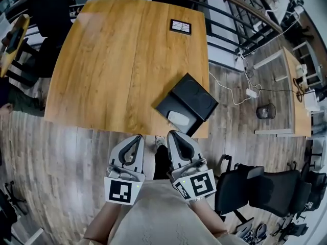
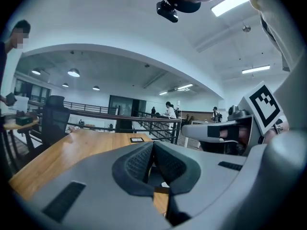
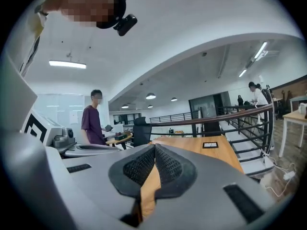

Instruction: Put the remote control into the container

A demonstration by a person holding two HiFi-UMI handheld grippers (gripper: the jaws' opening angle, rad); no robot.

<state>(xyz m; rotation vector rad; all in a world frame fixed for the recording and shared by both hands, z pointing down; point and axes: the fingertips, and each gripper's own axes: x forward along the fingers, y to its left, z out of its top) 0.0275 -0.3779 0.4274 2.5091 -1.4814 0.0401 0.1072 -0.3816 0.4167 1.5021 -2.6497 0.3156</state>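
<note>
The remote control, a pale rounded shape, lies inside the container, in the end of it nearest the person. The container is a black box turned cornerwise to the table. It sits at the near edge of the table, close to its near right corner, and one corner of the box reaches that edge.

Neither gripper touches the remote or the box. The right gripper is the closer one. It is held off the table on the person's side of the near edge, with its tips pointing toward the near end of the container and the remote just ahead and slightly to the right. In the right gripper view its jaws are together at the tips, with only the wood of the table showing through the slit below them.

The left gripper is held beside it, to its left and likewise short of the table edge. Its jaws are also closed tip to tip, with nothing held.

At the far right edge of the table lies a small dark framed card. A black office chair stands on the floor to the person's right.
</note>
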